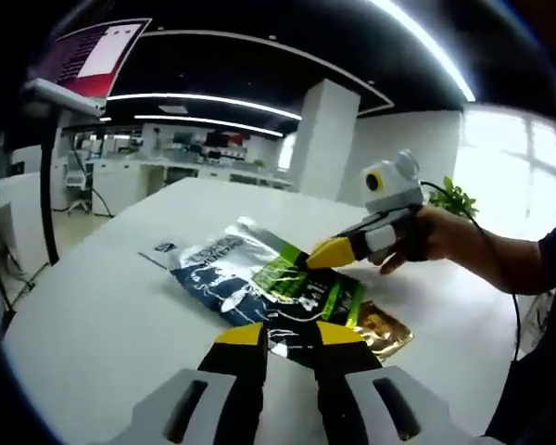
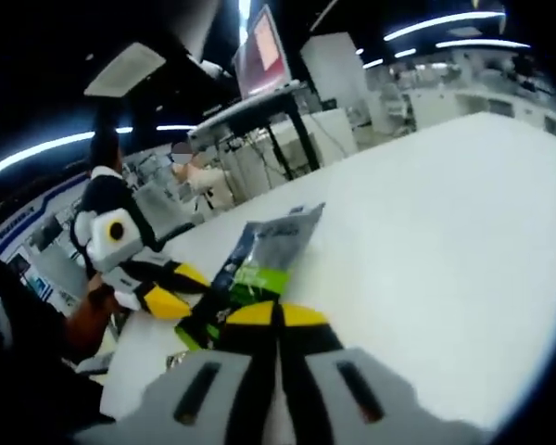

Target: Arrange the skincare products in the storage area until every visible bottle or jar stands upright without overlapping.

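Sachets lie flat and overlapping on the tabletop, just ahead of the left gripper, jaws slightly apart. The right gripper, jaws together, touches the top sachet's edge. A careless push could slide the slick packets apart or crumple them.
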`<state>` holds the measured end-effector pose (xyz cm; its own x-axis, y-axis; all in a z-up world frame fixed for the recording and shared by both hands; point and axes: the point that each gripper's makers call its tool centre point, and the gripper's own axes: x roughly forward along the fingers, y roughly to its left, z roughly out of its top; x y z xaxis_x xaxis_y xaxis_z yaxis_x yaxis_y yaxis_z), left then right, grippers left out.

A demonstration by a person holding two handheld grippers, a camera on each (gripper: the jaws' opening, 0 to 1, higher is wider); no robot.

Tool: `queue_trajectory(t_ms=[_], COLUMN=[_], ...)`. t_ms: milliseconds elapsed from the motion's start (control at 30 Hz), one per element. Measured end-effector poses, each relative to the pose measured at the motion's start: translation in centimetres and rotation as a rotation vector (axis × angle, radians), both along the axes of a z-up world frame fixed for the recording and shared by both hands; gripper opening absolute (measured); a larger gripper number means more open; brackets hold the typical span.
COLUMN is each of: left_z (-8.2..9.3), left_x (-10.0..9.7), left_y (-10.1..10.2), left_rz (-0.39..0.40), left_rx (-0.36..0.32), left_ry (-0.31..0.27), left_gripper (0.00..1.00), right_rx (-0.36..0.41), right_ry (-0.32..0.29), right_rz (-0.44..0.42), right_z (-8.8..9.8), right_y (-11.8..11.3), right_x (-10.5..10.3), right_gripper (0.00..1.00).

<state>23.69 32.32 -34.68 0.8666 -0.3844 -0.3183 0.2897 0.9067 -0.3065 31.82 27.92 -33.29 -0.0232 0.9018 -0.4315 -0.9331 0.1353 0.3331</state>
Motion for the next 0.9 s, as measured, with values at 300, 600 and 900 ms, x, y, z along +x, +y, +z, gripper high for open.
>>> queue_trajectory(t_ms=[300,600,900], left_z=[0.5,0.6,0.5], left_x=[0.0,0.3,1.1], left_y=[0.8,1.5,1.0], left_rz=[0.024,0.047,0.019], left_rx=[-0.096,-0.176,-0.239], left_ry=[-0.003,0.015,0.051], left_gripper=[0.22,0.24,0.2], right_rx=[0.036,0.097,0.162], right_ry=[-0.076,-0.134,-0.152], right_rz=[-0.012,-0.005,-0.01], right_z=[1.3,2.3,3.1], right_y=[-0.6,-0.5,-1.5], right_x=[-0.8,-0.5,-1.0], right_gripper=[0.0,0.0,0.0])
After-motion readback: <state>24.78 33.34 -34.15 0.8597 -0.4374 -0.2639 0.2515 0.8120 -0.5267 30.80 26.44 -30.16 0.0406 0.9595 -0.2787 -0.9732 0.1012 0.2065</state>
